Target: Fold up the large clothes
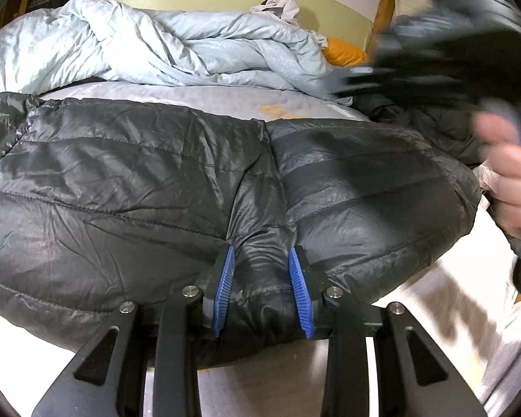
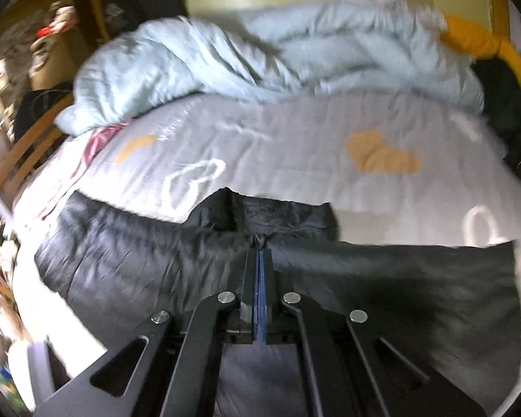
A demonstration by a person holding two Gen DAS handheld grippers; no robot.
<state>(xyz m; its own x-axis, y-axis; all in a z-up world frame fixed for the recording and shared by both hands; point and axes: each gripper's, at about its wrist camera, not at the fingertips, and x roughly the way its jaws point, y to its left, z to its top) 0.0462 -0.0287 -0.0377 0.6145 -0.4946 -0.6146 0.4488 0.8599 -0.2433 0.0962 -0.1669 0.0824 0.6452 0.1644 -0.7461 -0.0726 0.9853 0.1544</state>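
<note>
**Both grippers on the jacket, fold about to start**

The black quilted jacket (image 1: 156, 180) lies flat along the near edge of the bed, its long axis running side to side across my view, with the grey patterned sheet (image 2: 295, 146) bare beyond it. I have it at two places. My left gripper (image 1: 262, 292) has a puffy bunch of the near hem between its blue pads (image 1: 224, 295), jaws partly apart but pressing into the fabric, so I read that as a firm hold. My right gripper (image 2: 260, 299) is clamped completely closed; a thin pinch of the jacket's edge appears to sit at its tips, near what looks like the collar, though blur keeps me from being sure how much cloth is caught.

In the left view, the right gripper and the hand (image 1: 510, 180) carrying it show as a dark smear at the right edge, above that end of the jacket.

The relation that matters: the jacket stretches away to both sides of each gripper, and the open sheet lies straight ahead. I judge the next move is to carry the right end across toward the left, along the long axis.

Further back, a crumpled pale blue duvet (image 1: 156, 45) and an orange cushion (image 2: 476, 38) sit well clear.
</note>
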